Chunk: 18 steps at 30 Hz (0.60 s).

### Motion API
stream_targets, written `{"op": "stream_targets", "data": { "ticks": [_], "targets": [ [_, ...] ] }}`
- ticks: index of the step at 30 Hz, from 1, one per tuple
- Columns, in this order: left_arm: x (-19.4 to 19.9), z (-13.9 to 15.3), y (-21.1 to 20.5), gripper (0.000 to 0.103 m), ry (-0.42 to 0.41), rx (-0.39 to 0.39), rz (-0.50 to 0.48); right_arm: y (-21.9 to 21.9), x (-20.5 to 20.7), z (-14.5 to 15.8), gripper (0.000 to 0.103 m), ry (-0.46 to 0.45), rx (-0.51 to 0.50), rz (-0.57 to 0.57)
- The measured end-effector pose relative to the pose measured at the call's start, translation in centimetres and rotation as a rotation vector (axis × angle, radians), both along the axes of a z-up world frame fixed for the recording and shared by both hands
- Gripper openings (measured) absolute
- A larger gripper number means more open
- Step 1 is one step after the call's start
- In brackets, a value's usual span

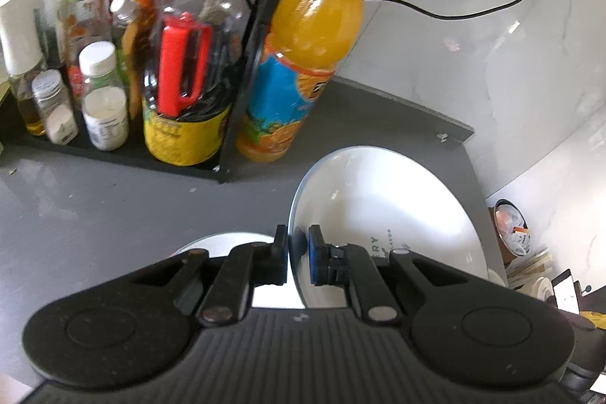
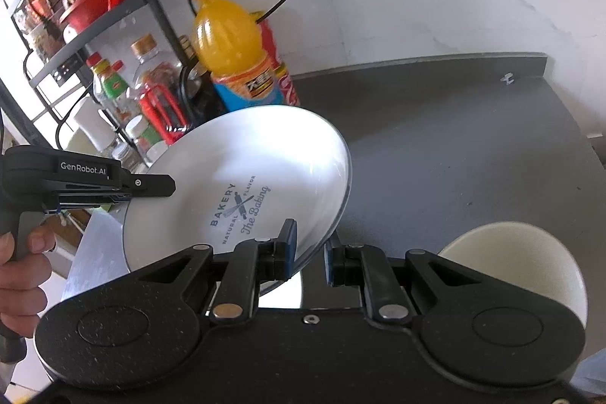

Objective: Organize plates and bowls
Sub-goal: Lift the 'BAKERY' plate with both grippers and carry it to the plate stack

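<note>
Grey table (image 2: 454,139) sits below the tilted plate (image 2: 242,184). Left gripper (image 1: 297,260) jaws clamp its rim. Right gripper (image 2: 308,252) jaws straddle the opposite edge, apart.

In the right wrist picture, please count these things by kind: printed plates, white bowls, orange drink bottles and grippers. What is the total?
Printed plate: 1
White bowl: 1
Orange drink bottle: 1
Grippers: 2, the left gripper and the right gripper
Total: 5
</note>
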<state>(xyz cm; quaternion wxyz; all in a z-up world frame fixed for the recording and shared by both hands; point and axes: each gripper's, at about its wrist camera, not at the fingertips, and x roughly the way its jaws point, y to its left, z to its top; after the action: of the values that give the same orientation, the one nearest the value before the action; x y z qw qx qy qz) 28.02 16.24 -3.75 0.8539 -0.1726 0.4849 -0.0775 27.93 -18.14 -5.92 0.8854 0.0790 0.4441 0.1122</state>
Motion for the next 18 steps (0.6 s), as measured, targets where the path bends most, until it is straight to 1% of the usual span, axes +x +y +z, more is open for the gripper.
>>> {"op": "stream_targets", "data": {
  "ticks": [8, 18],
  "targets": [
    [-1.3, -1.4, 1.5, 0.008, 0.031, 0.003, 0.011, 1.6, -1.1, -1.2, 0.015, 0.027, -0.009, 0.011],
    [-2.3, -5.0, 2.3, 0.009, 0.105, 0.001, 0.021, 2.9, -1.8, -4.2, 0.014, 0.094, -0.036, 0.022]
  ]
}}
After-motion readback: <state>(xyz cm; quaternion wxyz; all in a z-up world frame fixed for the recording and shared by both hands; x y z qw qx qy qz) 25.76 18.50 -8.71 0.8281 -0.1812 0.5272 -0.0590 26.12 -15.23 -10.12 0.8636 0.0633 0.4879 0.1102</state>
